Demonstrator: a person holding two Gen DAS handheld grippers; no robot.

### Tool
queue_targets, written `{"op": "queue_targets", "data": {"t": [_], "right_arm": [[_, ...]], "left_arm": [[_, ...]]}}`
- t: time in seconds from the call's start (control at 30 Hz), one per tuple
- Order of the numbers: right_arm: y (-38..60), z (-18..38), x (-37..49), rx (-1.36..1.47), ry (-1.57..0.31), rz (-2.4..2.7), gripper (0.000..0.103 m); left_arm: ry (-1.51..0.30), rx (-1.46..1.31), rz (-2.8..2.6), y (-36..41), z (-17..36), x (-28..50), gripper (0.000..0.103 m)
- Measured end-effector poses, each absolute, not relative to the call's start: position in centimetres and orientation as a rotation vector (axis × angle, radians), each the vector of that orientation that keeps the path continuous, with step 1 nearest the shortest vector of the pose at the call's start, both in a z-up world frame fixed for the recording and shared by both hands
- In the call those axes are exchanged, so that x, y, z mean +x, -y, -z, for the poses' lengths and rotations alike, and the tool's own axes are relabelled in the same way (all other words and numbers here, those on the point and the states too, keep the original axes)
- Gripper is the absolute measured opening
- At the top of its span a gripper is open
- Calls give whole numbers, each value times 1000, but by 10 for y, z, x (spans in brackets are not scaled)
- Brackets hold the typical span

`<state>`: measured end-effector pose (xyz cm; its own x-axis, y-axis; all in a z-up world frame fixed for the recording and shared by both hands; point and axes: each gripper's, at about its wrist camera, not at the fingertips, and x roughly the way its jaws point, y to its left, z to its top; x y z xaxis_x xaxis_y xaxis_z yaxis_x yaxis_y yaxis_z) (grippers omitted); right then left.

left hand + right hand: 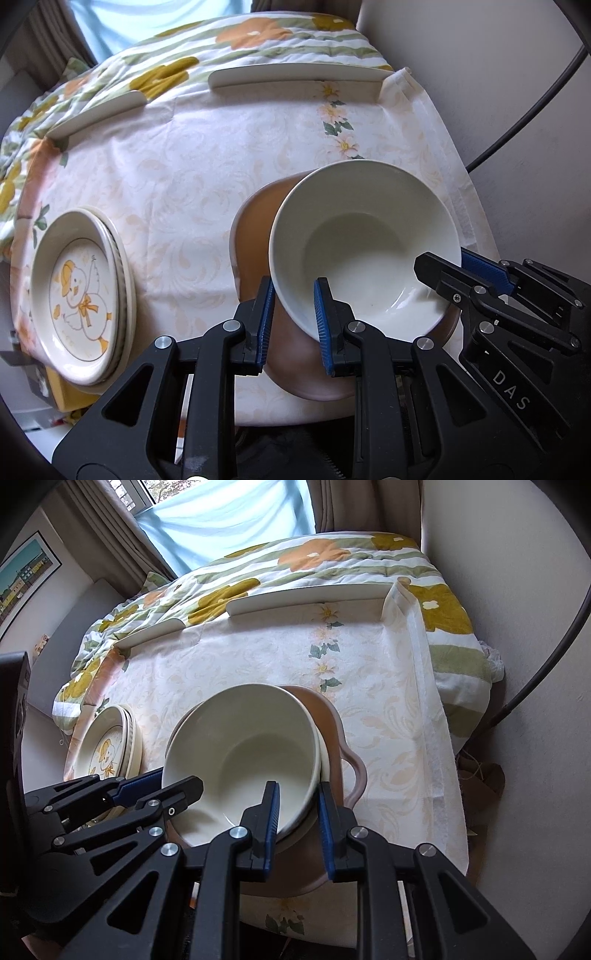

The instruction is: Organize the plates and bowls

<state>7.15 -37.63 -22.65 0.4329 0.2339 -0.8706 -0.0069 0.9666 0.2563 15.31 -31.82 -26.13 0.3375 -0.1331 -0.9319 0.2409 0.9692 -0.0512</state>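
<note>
A cloth-covered table (207,177) carries a stack of duck plates (79,306) at the left and a pink handled dish (255,236) with the white bowl (364,240) inside. The bowl looks rigid, glazed, slippery and breakable; its rim is the place to grip. The left gripper (293,321) and right gripper (298,814) each straddle the rim, jaws partly open, not yet clamped.

Floral quilt (332,565) on bed, curtained window (229,520) behind, framed picture (26,576) on wall.
</note>
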Motion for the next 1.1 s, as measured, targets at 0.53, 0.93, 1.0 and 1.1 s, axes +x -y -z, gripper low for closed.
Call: {"op": "queue_targets", "data": {"t": [0.53,0.93,1.0,1.1], "right_arm": [[387,160,46,184,-911,-183,19],[391,171,29,46,-1015,-71,96],[395,178,29,14,-1062,-49,96],[401,187,31,-7,-1112,-40,96]], "left_arm": [[-952,2,241,272,190,123,52],[-1012,99,210,244,206,113,103],[-1058,127,206,241,215,112,103],[-1109,170,220,245,224,118,103]]}}
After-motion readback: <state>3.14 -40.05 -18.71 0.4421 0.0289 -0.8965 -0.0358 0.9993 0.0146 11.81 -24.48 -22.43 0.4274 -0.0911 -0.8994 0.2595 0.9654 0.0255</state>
